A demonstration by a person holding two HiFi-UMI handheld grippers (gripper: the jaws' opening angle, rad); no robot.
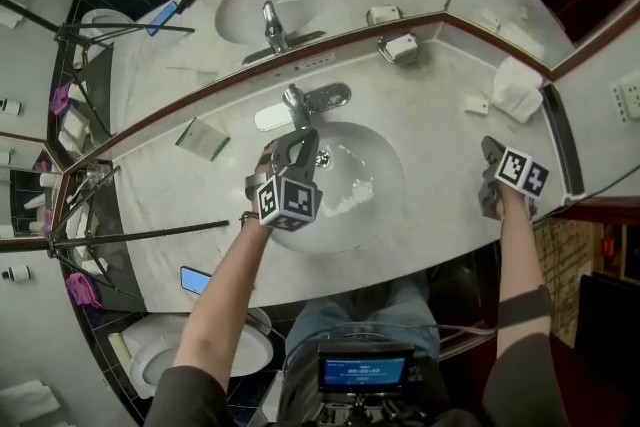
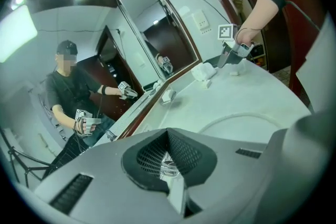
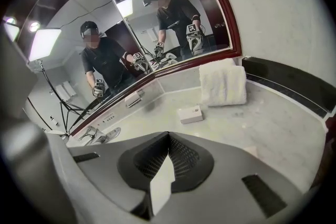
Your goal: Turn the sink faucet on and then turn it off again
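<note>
Chrome faucet (image 1: pixel 295 101) behind the sink (image 1: pixel 385 155) feels stiff and slick to us; best held at its tip. Left tongs (image 1: pixel 301 138) clench it; right tongs (image 1: pixel 489 151) shut empty, well right of sink.

Glossy chrome metal faucet (image 1: pixel 298 104), polished pale marble counter (image 1: pixel 430 105), smooth glazed white basin (image 1: pixel 385 165), soft cloth towel (image 1: pixel 517 87).

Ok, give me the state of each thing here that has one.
faucet, looks on
sink, water splashing in the bowl
left tool, shut, tips by the faucet
right tool, shut, empty, over the counter
towel, folded
</note>
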